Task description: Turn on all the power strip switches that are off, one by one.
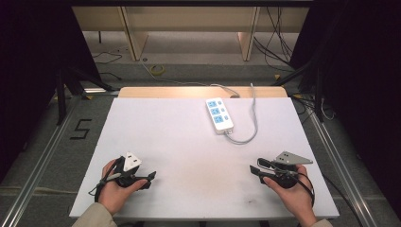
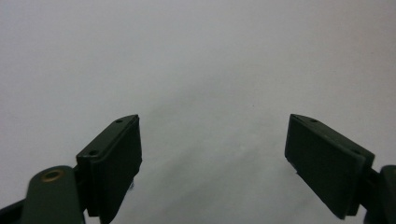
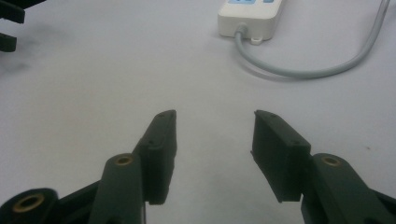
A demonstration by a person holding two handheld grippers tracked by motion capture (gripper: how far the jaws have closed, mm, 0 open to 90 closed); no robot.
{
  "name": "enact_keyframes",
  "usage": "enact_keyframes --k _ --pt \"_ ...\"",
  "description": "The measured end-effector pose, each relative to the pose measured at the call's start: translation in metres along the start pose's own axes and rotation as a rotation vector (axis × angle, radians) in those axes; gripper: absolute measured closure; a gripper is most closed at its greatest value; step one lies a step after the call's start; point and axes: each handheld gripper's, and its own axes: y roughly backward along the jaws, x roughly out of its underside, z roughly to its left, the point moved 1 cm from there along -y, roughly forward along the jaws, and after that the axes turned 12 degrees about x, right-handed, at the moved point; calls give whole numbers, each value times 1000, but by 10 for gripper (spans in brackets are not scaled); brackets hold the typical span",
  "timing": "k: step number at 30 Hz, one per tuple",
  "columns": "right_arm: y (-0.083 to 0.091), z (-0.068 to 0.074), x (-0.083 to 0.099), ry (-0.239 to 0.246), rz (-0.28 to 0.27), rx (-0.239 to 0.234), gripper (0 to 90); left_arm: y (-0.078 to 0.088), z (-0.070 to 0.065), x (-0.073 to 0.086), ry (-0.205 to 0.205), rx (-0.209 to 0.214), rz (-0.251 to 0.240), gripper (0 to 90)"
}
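While both hands rest low on the white table [image 1: 189,142], the left gripper [image 1: 152,176] sits at the near left, jaws spread wide over bare surface, nothing between them. Right gripper [image 1: 254,169] at near right, jaws parted, empty. White power strip [image 1: 219,115] with blue sockets lies toward the far edge, well apart from both; its grey cord [image 1: 253,118] loops to the right.

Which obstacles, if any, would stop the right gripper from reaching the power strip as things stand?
Probably none. The right gripper is open and empty, and bare white table lies between it and the power strip. The strip's grey cable loops nearby but leaves the approach free.
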Motion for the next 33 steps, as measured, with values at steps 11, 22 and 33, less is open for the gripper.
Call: enact_keyframes --k 11,22,33 --pt "1 5 -8 76 -4 41 678 0 0 1 6 -3 -8 188" --pt "-1 7 -15 139 36 89 900 0 0 1 3 -4 -9 188" --pt "-5 6 -27 138 52 106 900 -2 0 1 -1 1 -8 187"
